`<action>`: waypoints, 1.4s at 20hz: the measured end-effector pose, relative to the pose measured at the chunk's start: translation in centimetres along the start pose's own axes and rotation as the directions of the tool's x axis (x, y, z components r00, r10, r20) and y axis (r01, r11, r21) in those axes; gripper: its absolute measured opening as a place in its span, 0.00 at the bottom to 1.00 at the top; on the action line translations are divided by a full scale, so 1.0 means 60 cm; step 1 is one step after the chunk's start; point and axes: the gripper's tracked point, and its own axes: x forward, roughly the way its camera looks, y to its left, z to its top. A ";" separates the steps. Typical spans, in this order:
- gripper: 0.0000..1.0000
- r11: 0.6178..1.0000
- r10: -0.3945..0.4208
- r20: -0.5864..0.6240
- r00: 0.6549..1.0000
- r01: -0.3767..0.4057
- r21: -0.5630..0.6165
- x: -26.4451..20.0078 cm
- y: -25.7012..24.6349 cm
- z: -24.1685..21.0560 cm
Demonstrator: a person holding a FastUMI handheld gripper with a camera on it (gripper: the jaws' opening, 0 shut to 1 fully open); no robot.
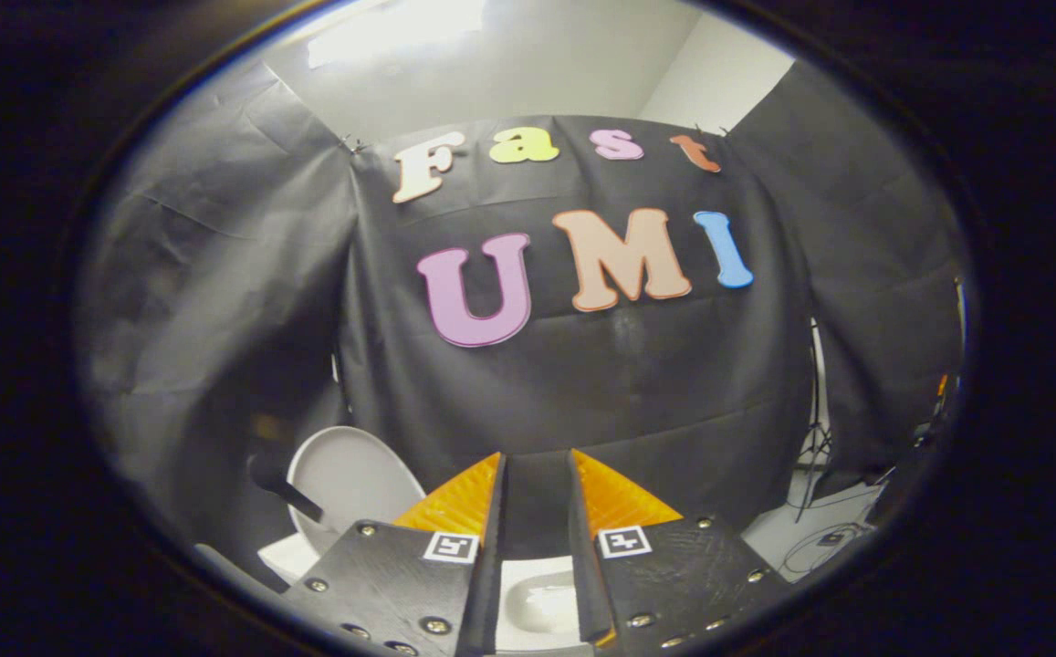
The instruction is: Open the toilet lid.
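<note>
The white toilet lid [345,479] stands raised, leaning back toward the black cloth wall, just left of and beyond my fingers. Below, in the gap between the two fingers, part of the white toilet bowl [537,598] shows. A white piece of the toilet [286,555] sits under the lid at the left. My gripper [536,454] is held above the bowl and points at the cloth wall. It is open, with a narrow gap and nothing between the fingers. It is apart from the lid.
A dark rod-like handle [283,485] crosses in front of the lid's left side. The black cloth wall [582,383] hangs close ahead. To the right are a thin stand [815,438] and cables [820,540] on the pale floor.
</note>
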 end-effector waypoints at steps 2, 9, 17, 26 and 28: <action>0.33 0.998 -0.058 -0.013 0.998 0.057 -0.024 -0.006 -0.068 -0.004; 0.34 0.986 -0.113 -0.086 0.990 0.101 -0.129 -0.038 -0.196 -0.056; 0.33 0.991 -0.090 -0.179 0.980 0.071 -0.113 -0.050 -0.225 -0.135; 0.34 0.990 -0.138 -0.131 0.982 0.133 -0.049 -0.069 -0.252 -0.120; 0.34 0.989 -0.142 -0.141 0.980 0.135 -0.054 -0.069 -0.255 -0.126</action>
